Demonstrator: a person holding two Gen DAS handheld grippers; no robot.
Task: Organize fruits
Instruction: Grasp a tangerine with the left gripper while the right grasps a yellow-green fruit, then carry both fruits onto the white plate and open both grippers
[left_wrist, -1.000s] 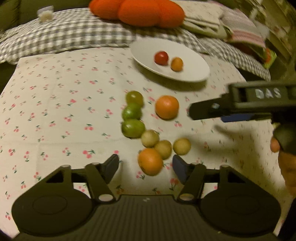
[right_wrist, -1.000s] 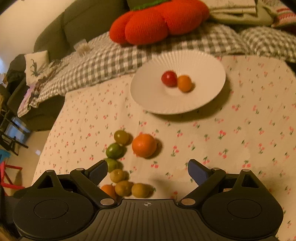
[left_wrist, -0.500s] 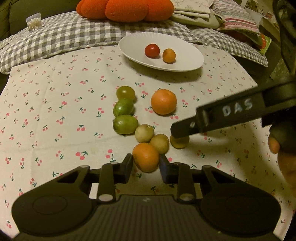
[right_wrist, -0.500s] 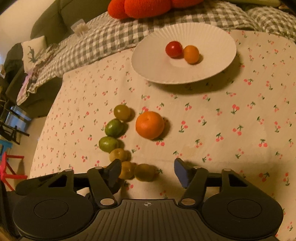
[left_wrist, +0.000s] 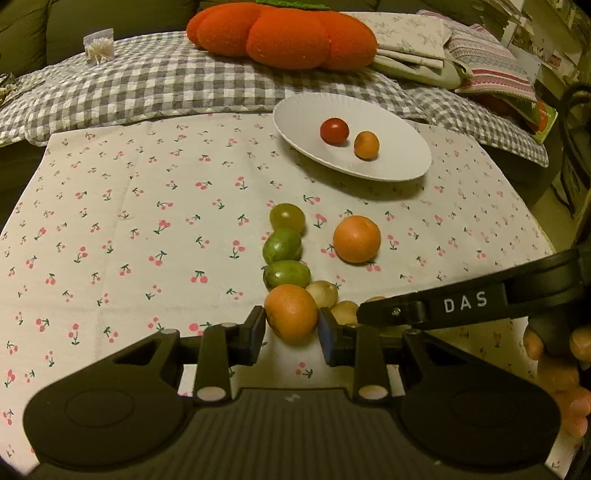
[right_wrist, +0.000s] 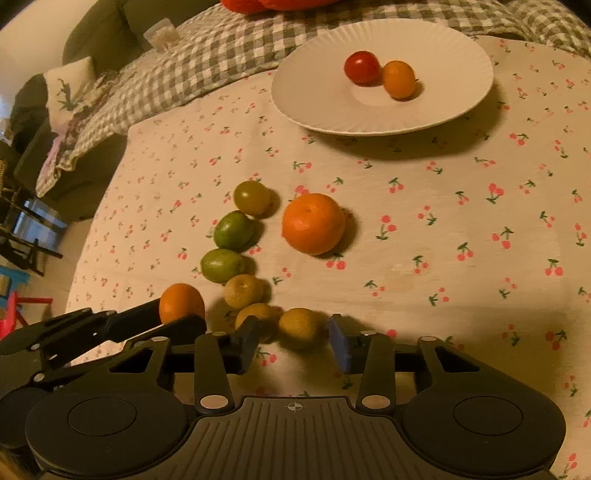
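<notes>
I am clenching my left claw (left_wrist: 291, 325) on a small orange fruit (left_wrist: 291, 312), both pads pressing its sides at the near end of the fruit cluster on the bench (left_wrist: 110, 229), which is carrying a cherry-print cloth. My right claw (right_wrist: 291, 338) has just been closing, and a yellowish fruit (right_wrist: 301, 326) is sitting between its pads; the left pad is standing just clear of it, and whether the right pad is touching it I cannot tell through the blur. Three green fruits (right_wrist: 234, 229) are lying in a line touching one another, with a larger orange (right_wrist: 313, 223) near them on the right. A white plate (right_wrist: 461, 92) at the far side is holding a red tomato (right_wrist: 362, 67) touching a small orange fruit.
</notes>
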